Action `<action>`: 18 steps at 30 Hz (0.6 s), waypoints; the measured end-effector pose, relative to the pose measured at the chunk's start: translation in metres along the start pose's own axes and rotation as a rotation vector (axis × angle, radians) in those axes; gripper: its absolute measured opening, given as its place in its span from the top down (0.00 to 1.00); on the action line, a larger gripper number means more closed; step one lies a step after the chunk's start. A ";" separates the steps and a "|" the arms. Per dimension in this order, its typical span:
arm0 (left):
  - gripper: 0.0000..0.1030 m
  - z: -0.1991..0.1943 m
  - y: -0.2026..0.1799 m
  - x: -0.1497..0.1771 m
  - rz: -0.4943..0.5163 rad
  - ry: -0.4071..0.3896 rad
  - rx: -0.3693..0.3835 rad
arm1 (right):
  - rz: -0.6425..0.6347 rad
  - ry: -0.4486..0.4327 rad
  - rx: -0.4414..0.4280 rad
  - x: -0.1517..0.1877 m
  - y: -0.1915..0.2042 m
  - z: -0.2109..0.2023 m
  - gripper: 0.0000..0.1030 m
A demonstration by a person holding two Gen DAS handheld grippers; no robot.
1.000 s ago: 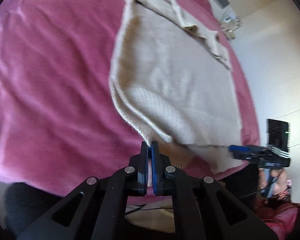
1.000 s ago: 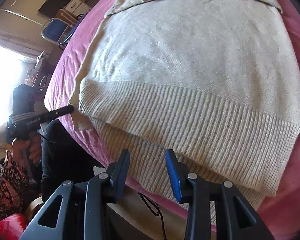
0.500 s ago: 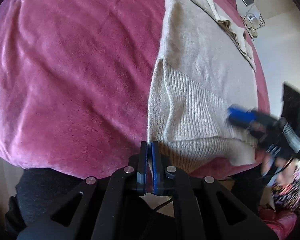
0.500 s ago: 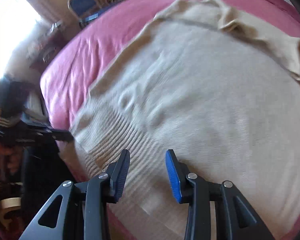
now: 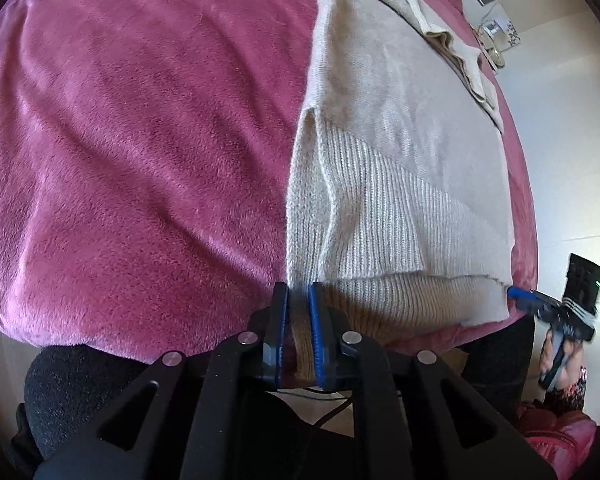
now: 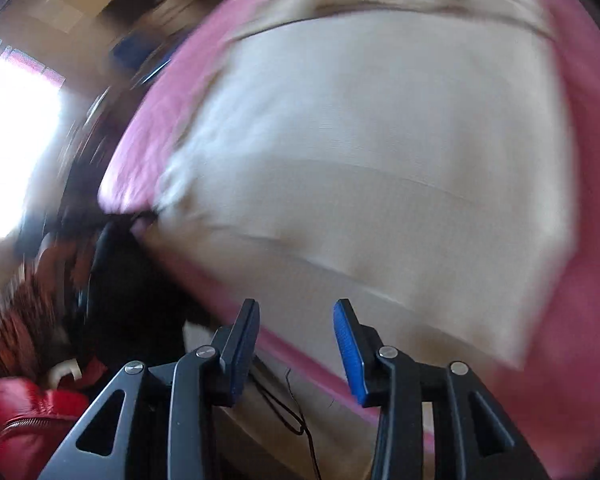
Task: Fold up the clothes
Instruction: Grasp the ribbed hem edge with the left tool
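A beige knit sweater [image 5: 400, 160] lies flat on the pink plush bed cover [image 5: 140, 140], its ribbed hem toward me. My left gripper [image 5: 298, 296] is at the hem's left corner. Its jaws are opening, and the hem fabric sits loosely in the narrow gap. In the blurred right wrist view, my right gripper [image 6: 296, 312] is open with nothing between its fingers, hovering over the sweater [image 6: 380, 140] hem at the bed's near edge. The right gripper [image 5: 518, 294] also shows at the hem's right corner in the left wrist view.
The person's dark trousers [image 5: 80, 392] press against the bed's near edge. A red bag [image 6: 28, 420] lies on the floor at the lower left. A bright window [image 6: 12, 140] glares at the left. A thin black cable [image 6: 284, 412] hangs below the bed edge.
My left gripper sank onto the hem corner and its jaws parted slightly. My right gripper swept fast across the sweater and its view is now blurred.
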State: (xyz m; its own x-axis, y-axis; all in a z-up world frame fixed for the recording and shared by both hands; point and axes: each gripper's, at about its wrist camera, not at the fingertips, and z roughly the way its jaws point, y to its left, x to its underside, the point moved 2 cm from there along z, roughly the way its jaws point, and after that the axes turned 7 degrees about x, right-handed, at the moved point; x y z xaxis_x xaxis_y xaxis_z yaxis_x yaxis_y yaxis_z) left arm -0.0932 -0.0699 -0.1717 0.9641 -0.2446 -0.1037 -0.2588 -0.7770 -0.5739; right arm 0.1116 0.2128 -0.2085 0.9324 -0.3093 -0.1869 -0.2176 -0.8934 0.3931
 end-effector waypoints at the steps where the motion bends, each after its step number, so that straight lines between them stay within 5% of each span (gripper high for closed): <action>1: 0.89 0.000 0.000 0.000 0.005 0.003 -0.006 | 0.042 0.002 0.024 0.005 -0.019 -0.005 0.61; 5: 0.85 0.012 -0.020 -0.001 0.082 0.012 -0.081 | 0.174 0.047 0.022 0.018 -0.069 -0.001 0.60; 10: 0.65 0.018 -0.030 0.000 0.122 0.017 -0.070 | 0.225 0.055 -0.151 0.012 -0.066 0.022 0.56; 12: 0.65 0.022 -0.035 0.002 0.183 0.041 -0.107 | 0.200 0.069 -0.192 0.012 -0.057 0.027 0.66; 13: 0.67 0.024 -0.038 0.002 0.208 0.056 -0.125 | 0.183 0.088 -0.220 0.013 -0.052 0.031 0.84; 14: 0.82 0.025 -0.041 0.003 0.227 0.074 -0.139 | 0.171 0.121 -0.265 0.015 -0.043 0.035 0.95; 16: 0.98 0.025 -0.041 0.001 0.203 0.106 -0.123 | 0.169 0.144 -0.312 0.017 -0.040 0.032 0.95; 18: 0.98 0.018 -0.036 -0.003 0.160 0.090 -0.098 | 0.185 0.105 -0.294 0.015 -0.046 0.019 0.96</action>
State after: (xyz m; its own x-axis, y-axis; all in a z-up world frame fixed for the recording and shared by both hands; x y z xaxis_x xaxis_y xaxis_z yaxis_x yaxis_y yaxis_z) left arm -0.0855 -0.0314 -0.1652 0.9020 -0.4170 -0.1119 -0.4174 -0.7758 -0.4732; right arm 0.1302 0.2432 -0.2469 0.9128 -0.4083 -0.0007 -0.3075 -0.6885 0.6568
